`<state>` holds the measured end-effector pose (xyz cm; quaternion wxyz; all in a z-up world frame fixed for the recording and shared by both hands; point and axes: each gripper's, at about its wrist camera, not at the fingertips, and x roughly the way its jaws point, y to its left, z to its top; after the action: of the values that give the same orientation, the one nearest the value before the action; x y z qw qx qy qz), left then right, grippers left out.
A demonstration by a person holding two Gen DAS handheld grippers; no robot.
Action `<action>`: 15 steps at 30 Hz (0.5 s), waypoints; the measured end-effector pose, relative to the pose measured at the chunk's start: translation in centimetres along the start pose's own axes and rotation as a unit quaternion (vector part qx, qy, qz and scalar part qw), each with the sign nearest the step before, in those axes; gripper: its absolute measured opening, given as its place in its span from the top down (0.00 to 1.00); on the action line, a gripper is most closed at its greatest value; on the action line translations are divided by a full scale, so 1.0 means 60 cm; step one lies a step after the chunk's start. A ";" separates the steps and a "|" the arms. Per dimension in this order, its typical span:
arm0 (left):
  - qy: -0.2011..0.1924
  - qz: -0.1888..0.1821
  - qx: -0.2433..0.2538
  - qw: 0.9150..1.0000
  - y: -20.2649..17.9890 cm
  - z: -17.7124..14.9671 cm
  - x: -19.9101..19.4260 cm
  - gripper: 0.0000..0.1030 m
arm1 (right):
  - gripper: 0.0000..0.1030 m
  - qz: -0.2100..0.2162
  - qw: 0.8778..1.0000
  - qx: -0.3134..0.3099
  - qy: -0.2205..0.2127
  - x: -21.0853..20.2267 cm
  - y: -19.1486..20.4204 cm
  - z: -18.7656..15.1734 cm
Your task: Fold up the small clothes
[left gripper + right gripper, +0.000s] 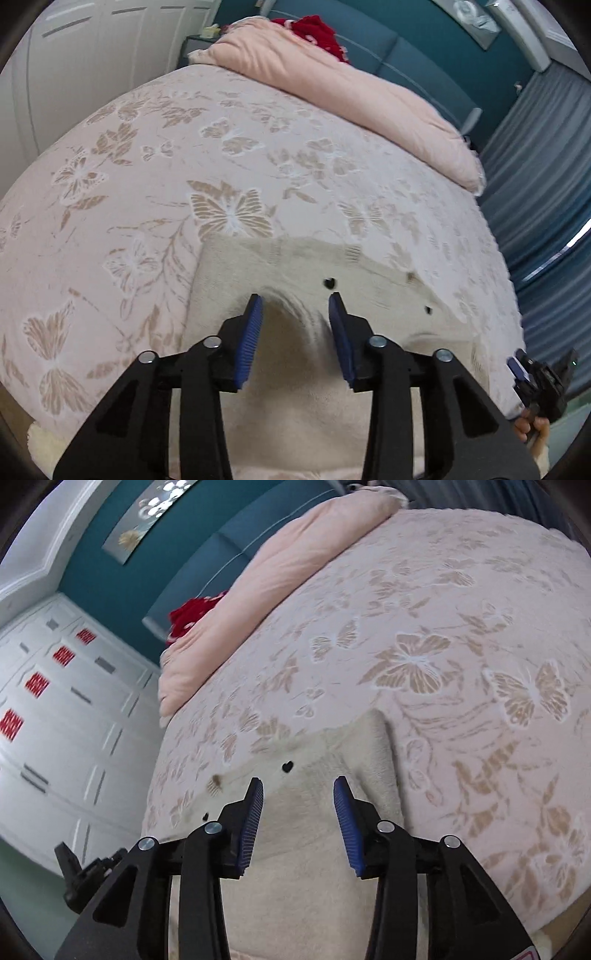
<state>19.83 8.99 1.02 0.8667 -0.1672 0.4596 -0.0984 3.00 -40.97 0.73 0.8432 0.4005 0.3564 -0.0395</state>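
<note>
Butterfly-patterned bedspread (pixel 184 155) underneath, pink pillow (pixel 332 92) along its far edge, cream garment (pixel 295 406) flat on its near edge, left gripper (pixel 295 301) and right gripper (pixel 298 784) just above the garment, fingers spread apart, empty.

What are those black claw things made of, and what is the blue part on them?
Each is a black angular frame, seemingly plastic, with triangular cut-outs and round silver bolts. The left gripper and right gripper each end in two fingers faced with ribbed blue pads. No cables show. A bare hand holds the right one's handle.
</note>
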 end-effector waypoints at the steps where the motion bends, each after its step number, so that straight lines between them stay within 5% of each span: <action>1: 0.004 0.012 -0.003 1.000 0.009 0.002 0.012 0.58 | 0.55 -0.008 1.000 0.002 -0.007 0.003 -0.003 0.000; 5: 0.002 -0.001 0.010 1.000 0.038 -0.003 0.018 0.14 | 0.35 -0.054 0.997 -0.049 -0.015 0.008 -0.009 -0.015; 13: 0.063 0.001 0.041 0.997 0.033 -0.024 0.127 0.14 | 0.35 -0.126 0.984 -0.113 0.060 0.122 -0.013 -0.021; 15: 0.075 0.010 0.056 0.996 0.021 -0.030 0.149 0.28 | 0.35 -0.115 0.985 -0.112 0.068 0.138 -0.008 -0.024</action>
<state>23.36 6.91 -7.22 0.8388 -0.1055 0.5186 -0.1278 8.16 -38.48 -5.44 0.8465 0.2614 0.4587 -0.0683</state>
